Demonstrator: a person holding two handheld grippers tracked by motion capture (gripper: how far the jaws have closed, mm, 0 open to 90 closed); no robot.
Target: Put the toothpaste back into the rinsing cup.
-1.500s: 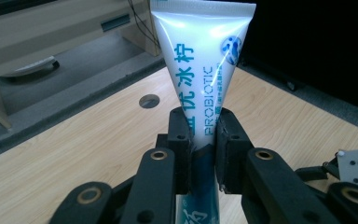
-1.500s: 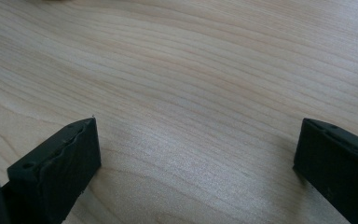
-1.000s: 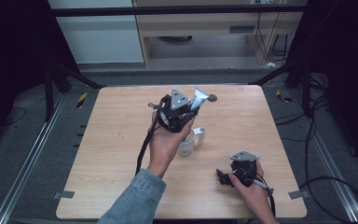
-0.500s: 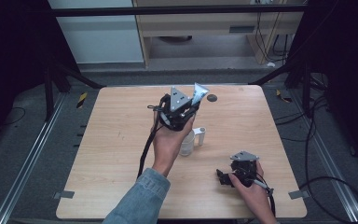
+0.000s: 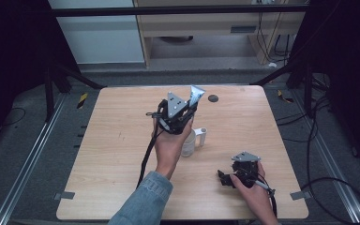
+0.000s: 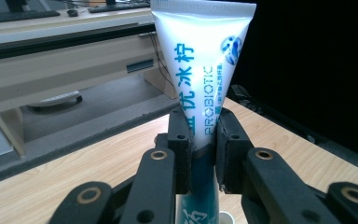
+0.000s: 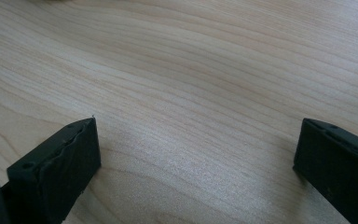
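Two grippers were at work over the tabletop (image 5: 122, 154). The left gripper (image 5: 180, 115) was raised above the middle of the tabletop and its jaws were closed tight on a toothpaste tube (image 6: 200, 70). The pads pressed the tube low on its body, and its flat crimped end pointed up and away from the hand. In the high view the tube (image 5: 196, 95) stood out above the gripper, tilted toward the far edge. Just under the left hand stood a clear cup (image 5: 188, 143) with a small white handle, and a dark round spot (image 5: 213, 98) lay farther back.

The right gripper (image 5: 225, 179) rested low near the front right corner. Its jaws stood wide apart with nothing between them, only bare wood.

My judgement is that the main risk was the tube. It is soft and smooth, so it could slide down between the pads or turn in them if the hand tipped quickly. A hard squeeze could also push paste toward the cap. If the tube was meant for the cup, a lowered hand could knock the light cup over, because it stood so close below the wrist.
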